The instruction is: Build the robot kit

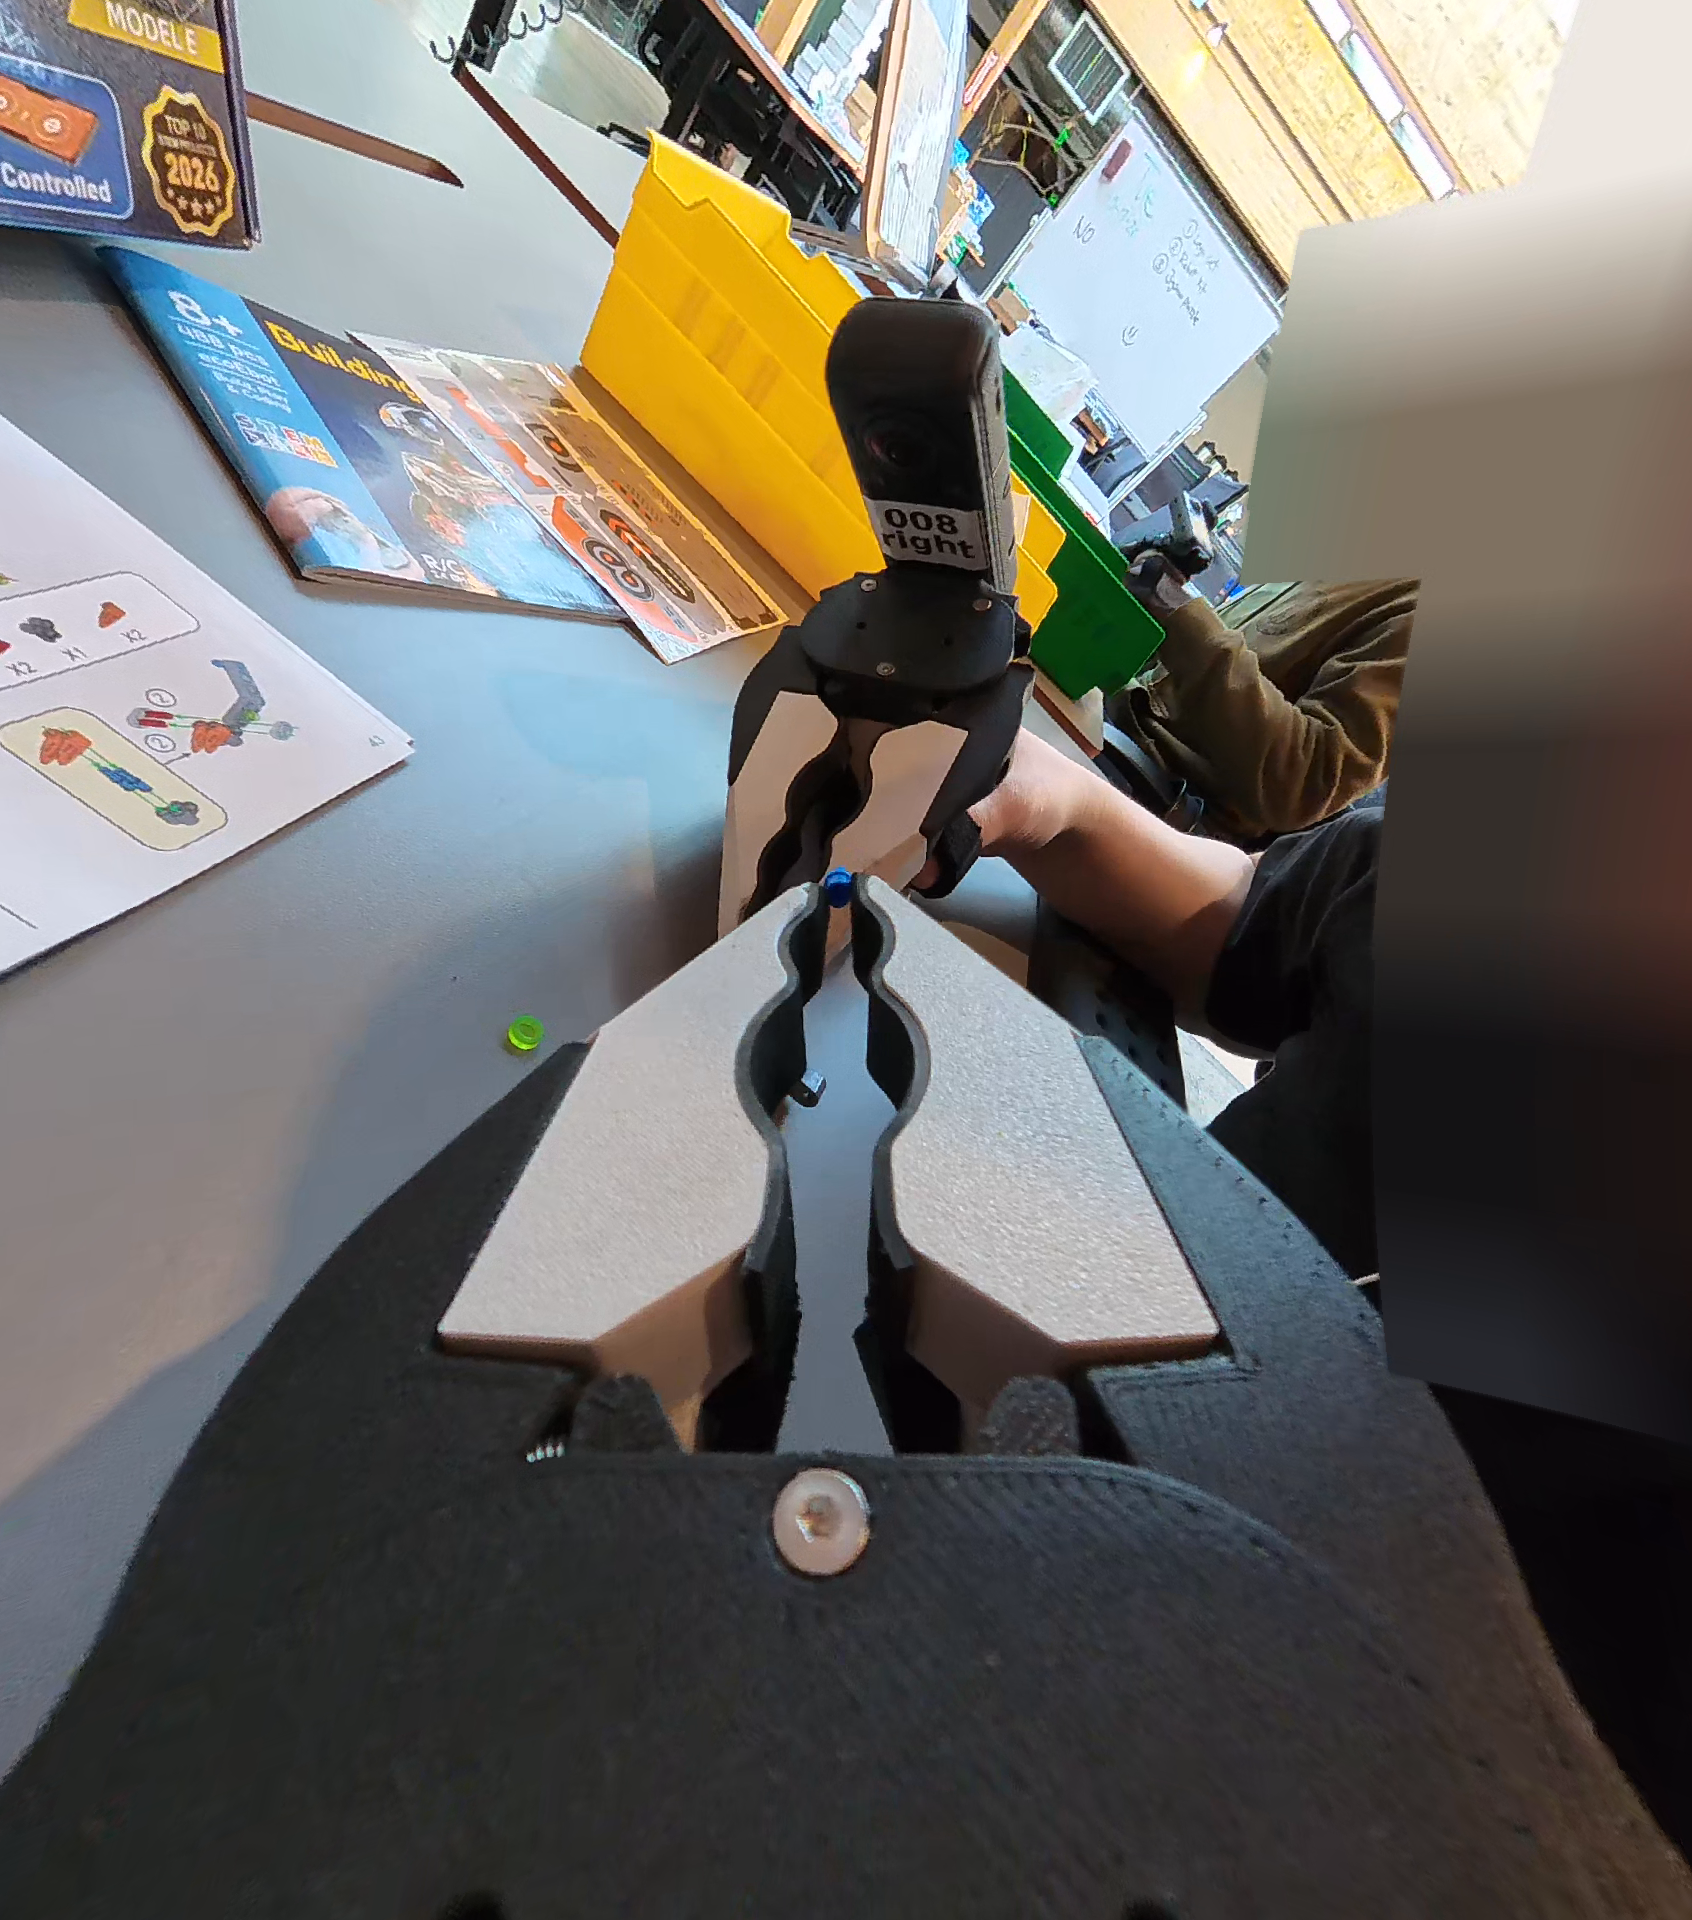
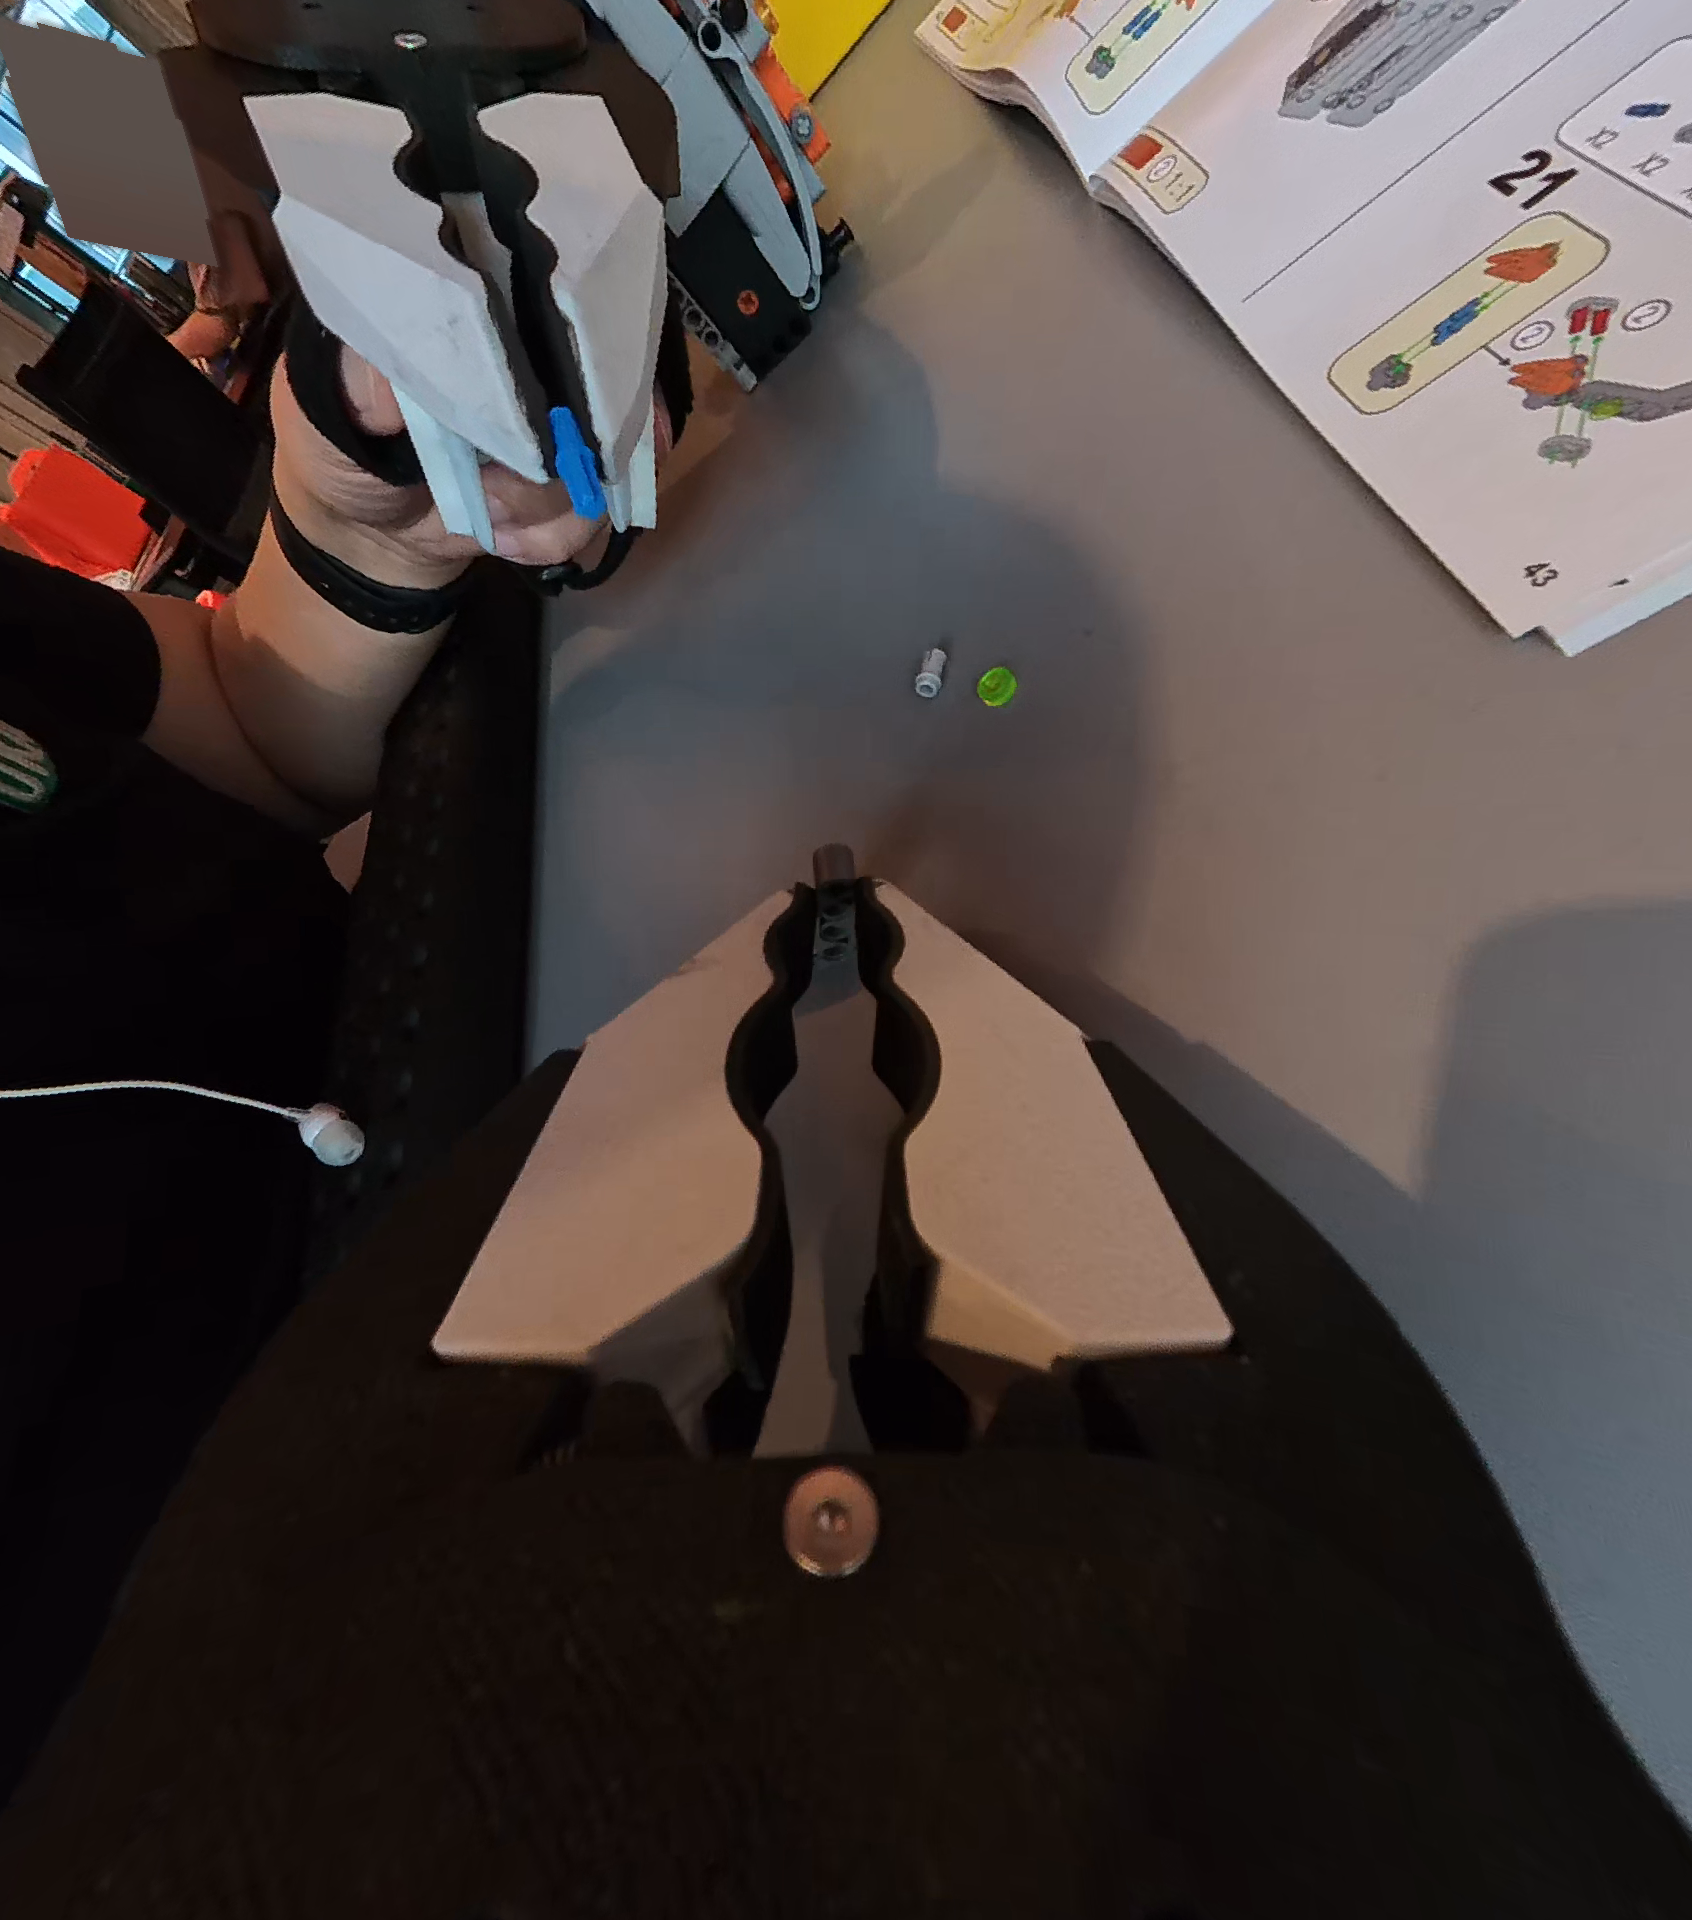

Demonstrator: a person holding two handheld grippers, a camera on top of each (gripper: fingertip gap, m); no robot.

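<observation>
My left gripper [image 1: 837, 906] is shut on a small blue pin [image 1: 837, 888] at its fingertips, held above the grey table [image 1: 198, 1195]. In the right wrist view this gripper [image 2: 561, 488] hangs at the upper left with the blue pin [image 2: 574, 462] sticking out. My right gripper [image 2: 831, 896] is shut on a dark grey beam with holes [image 2: 831, 920], low over the table. In the left wrist view it [image 1: 800, 862] faces my left one, tips almost meeting. A green round stud [image 2: 997, 687] and a small light grey pin [image 2: 931, 672] lie on the table between them.
An open instruction booklet [image 2: 1444, 312] lies to the side. A blue booklet [image 1: 322, 447], a sticker sheet [image 1: 593, 488] and a box [image 1: 63, 114] lie farther back. Yellow [image 1: 717, 343] and green [image 1: 1081, 582] bins stand beyond. A partly built model [image 2: 748, 239] sits near the table edge. Spacing between my two grippers at the tips: around 8 centimetres. The green round stud [image 2: 997, 687] lies around 6 centimetres away from my right fingertips. Seen from the left wrist view [image 1: 527, 1033] as well.
</observation>
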